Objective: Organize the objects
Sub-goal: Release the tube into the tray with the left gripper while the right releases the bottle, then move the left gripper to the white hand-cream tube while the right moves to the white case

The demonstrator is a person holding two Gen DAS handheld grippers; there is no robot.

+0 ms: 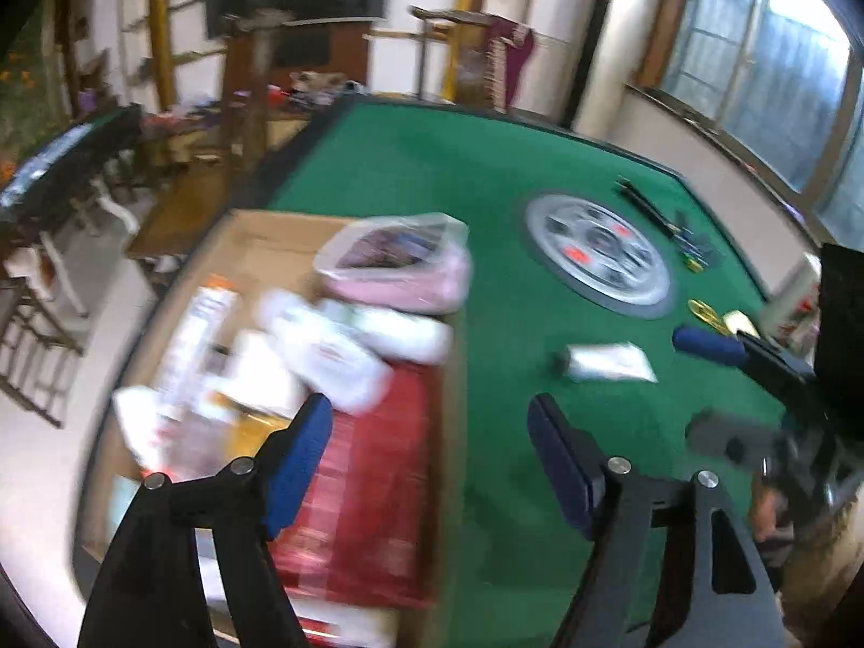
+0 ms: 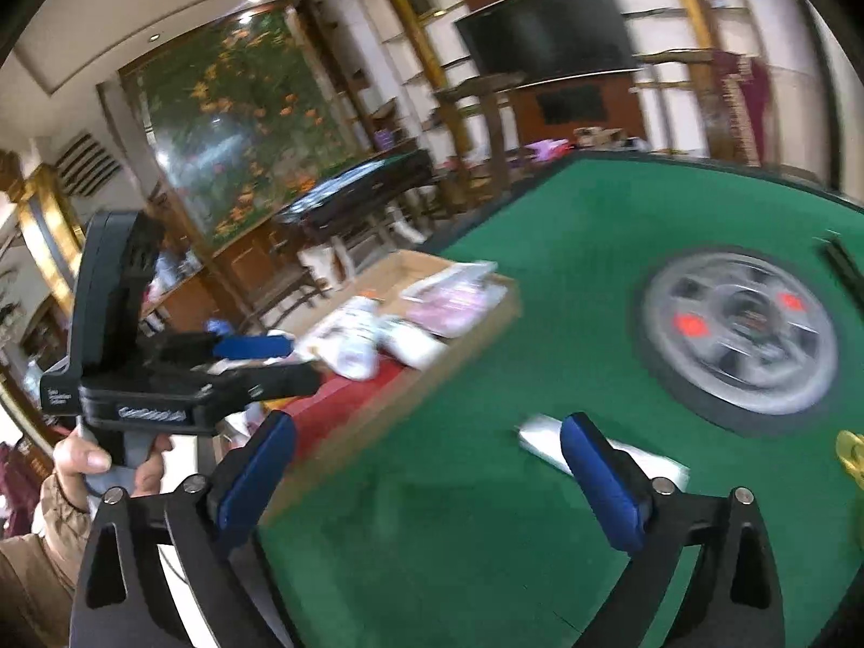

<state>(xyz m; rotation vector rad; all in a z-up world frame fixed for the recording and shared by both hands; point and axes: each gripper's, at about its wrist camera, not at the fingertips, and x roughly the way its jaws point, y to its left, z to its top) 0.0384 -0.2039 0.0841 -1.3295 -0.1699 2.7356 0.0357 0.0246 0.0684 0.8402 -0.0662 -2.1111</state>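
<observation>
Left wrist view: blurred. Left gripper (image 1: pixel 429 432) released, empty, above shallow brown cardboard box (image 1: pixel 254 240) holding indistinct white packets (image 1: pixel 345 343). Right gripper (image 2: pixel 426 467) released; flat white packet (image 2: pixel 545 440) partly hidden on green felt table (image 2: pixel 540 270).

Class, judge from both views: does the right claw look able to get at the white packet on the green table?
Probably yes. The right claw is open and empty, and the white packet lies flat on bare felt just ahead; one finger already overlaps it. Nothing blocks the way.
</observation>
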